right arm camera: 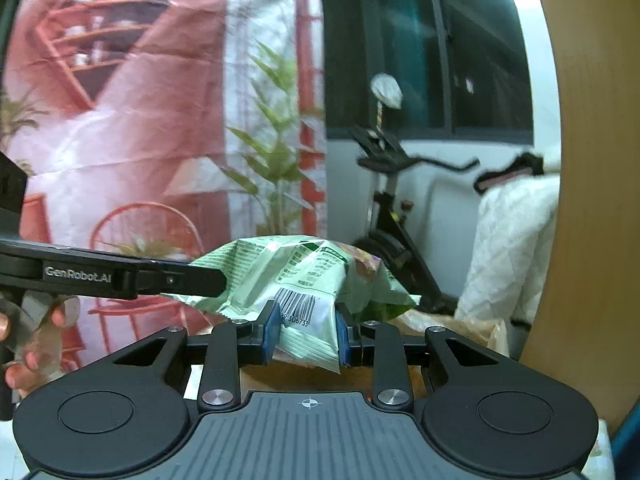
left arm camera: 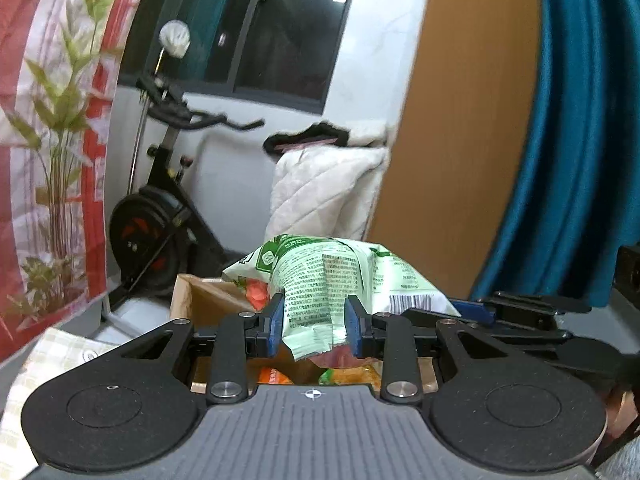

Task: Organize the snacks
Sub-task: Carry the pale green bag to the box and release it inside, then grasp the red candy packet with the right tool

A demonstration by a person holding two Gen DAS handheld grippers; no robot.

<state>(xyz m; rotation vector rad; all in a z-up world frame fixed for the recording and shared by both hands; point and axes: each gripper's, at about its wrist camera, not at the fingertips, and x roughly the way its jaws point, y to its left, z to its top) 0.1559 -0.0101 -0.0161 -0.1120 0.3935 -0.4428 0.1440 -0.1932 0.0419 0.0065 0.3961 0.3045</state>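
Two grippers share one green snack bag, held up in the air above an open cardboard box of other packets. The left gripper has its jaws pinched on a crumpled end flap; the right gripper is clamped tight on the barcode end. Light, soft and crinkly, likely slippery film: the sealed edges are best gripped, since the puffed middle would crush.
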